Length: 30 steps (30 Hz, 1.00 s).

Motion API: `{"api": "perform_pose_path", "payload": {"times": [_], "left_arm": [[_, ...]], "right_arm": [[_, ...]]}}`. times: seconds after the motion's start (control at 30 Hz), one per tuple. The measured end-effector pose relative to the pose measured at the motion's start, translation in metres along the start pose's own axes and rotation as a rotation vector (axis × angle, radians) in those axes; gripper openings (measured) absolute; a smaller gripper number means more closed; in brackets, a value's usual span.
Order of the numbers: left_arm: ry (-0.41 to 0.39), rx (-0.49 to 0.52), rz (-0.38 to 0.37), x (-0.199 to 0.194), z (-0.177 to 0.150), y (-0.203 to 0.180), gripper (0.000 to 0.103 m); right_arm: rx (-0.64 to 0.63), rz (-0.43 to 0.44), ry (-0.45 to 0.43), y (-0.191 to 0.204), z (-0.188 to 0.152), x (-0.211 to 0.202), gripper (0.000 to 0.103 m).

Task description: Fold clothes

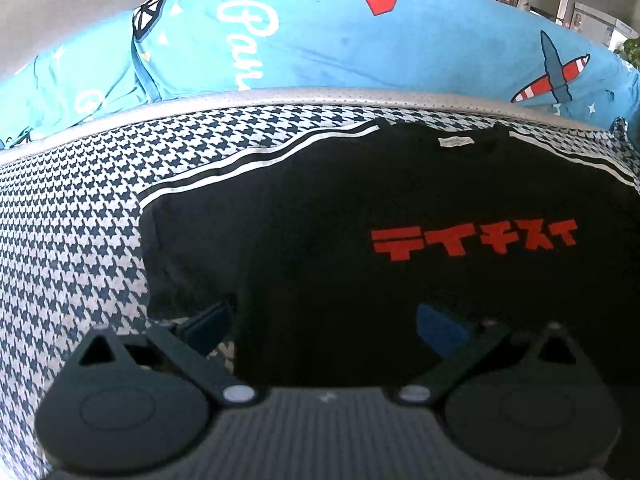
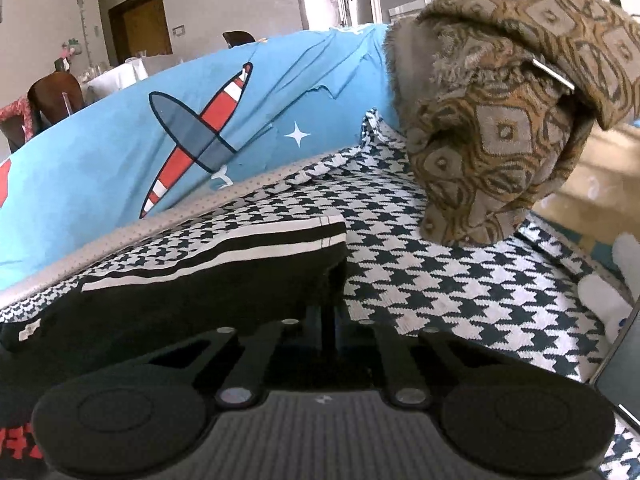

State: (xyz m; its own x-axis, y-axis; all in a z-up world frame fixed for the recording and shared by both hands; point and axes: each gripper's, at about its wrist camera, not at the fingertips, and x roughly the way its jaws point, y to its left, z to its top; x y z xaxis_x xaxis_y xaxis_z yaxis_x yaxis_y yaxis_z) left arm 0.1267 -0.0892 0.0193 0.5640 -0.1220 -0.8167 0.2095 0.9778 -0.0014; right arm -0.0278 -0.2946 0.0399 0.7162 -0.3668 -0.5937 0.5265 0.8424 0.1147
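Nearest, the left gripper (image 1: 324,326) hangs with its blue-padded fingers spread wide over the left side of the black T-shirt (image 1: 360,208), gripping nothing, while the right gripper (image 2: 326,316) has its fingers pinched together on the edge of the shirt's striped right sleeve (image 2: 240,256). The shirt lies flat and face up on the houndstooth cover (image 1: 72,216), red lettering (image 1: 472,240) showing, so by my reckoning folding has barely begun. Beyond sit the blue airplane-print cushion (image 1: 360,48) and a brown patterned throw (image 2: 500,120); the hem is hidden.
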Motion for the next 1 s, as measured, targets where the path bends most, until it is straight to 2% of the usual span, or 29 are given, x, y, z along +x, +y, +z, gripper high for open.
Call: {"api": "perform_pose_path", "payload": {"times": [0.17, 0.5, 0.77, 1.0], "left_arm": [[0.007, 0.005, 0.014, 0.003, -0.001, 0.001, 0.103], [0.013, 0.016, 0.022, 0.006, -0.002, 0.002, 0.103], [0.016, 0.0, 0.039, 0.009, -0.001, 0.007, 0.103], [0.014, -0.006, 0.041, 0.008, 0.0, 0.007, 0.103]], "right_arm": [[-0.043, -0.003, -0.037, 0.012, 0.003, -0.008, 0.008], [-0.085, 0.055, -0.088, 0.032, 0.009, -0.026, 0.008], [-0.19, 0.189, -0.155, 0.066, 0.007, -0.056, 0.008], [-0.326, 0.325, -0.145, 0.104, -0.012, -0.072, 0.008]]}}
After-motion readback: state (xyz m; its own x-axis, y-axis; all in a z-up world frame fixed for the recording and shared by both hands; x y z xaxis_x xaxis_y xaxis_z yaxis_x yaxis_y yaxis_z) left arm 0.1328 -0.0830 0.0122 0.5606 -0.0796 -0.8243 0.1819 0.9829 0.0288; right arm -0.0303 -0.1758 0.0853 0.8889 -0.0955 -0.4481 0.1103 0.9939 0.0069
